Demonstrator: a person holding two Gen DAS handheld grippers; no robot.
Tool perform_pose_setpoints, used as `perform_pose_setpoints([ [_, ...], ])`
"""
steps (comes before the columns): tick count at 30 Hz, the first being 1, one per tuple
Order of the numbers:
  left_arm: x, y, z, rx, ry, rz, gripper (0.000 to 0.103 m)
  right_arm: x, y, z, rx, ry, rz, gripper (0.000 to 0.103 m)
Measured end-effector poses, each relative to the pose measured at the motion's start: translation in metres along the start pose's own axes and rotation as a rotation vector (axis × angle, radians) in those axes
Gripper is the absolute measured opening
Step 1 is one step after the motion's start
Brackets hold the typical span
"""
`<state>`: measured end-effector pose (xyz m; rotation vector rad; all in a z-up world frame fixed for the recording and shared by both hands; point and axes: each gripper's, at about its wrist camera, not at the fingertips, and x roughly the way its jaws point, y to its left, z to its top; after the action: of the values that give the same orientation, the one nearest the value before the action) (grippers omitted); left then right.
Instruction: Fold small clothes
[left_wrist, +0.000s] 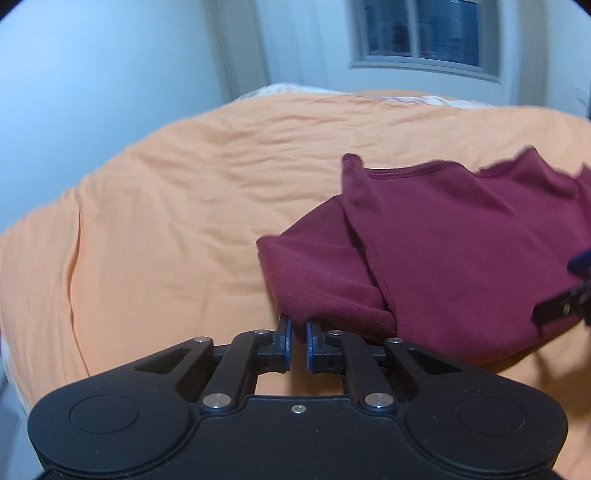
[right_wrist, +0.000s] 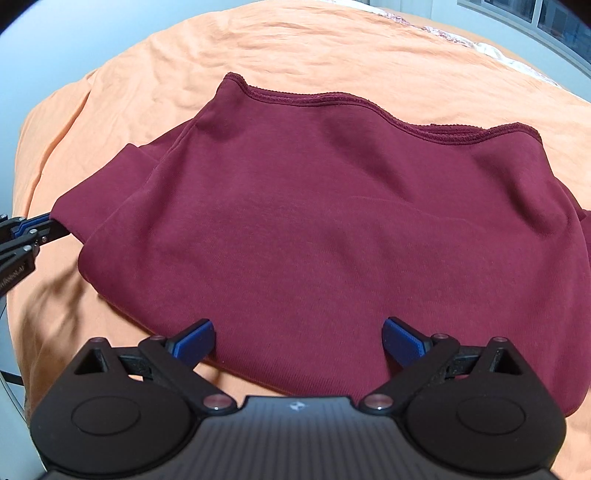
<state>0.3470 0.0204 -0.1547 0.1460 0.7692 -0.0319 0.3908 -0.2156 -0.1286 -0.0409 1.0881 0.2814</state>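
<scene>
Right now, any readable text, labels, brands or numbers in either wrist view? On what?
White print on the left gripper arm, seen at the left edge of the right wrist view: too small and skewed to read.
Small pale emblem on the right gripper body: a mark, no legible letters.
Maroon garment, orange bed cover, window: no text visible.

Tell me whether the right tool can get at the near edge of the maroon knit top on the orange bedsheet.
Probably yes. The right tool is open, its blue pads straddling the near edge of the maroon knit top, with nothing between them.
</scene>
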Motion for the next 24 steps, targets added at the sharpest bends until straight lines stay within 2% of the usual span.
perform_pose_setpoints([
  [4,-0.005,0.013,-0.001,-0.2,0.094,-0.008,0.006,-0.002,-0.001,-0.002,0.011,-0.003,0.001,0.1],
  [8,0.009,0.02,-0.011,-0.319,0.181,0.001,0.006,-0.002,-0.005,-0.005,0.016,0.004,-0.003,0.1],
  [10,0.015,0.024,-0.015,-0.363,0.199,-0.008,0.006,-0.004,-0.007,-0.006,0.018,0.005,-0.008,0.1],
  [18,0.01,0.023,-0.01,-0.332,0.2,-0.017,0.007,-0.022,-0.03,-0.023,0.095,-0.008,-0.051,0.102],
  [23,0.008,0.026,-0.01,-0.368,0.226,-0.038,0.014,-0.038,-0.056,-0.044,0.166,-0.019,-0.102,0.103],
  [24,0.008,0.026,-0.011,-0.367,0.236,-0.027,0.018,-0.041,-0.062,-0.048,0.181,-0.019,-0.115,0.103],
])
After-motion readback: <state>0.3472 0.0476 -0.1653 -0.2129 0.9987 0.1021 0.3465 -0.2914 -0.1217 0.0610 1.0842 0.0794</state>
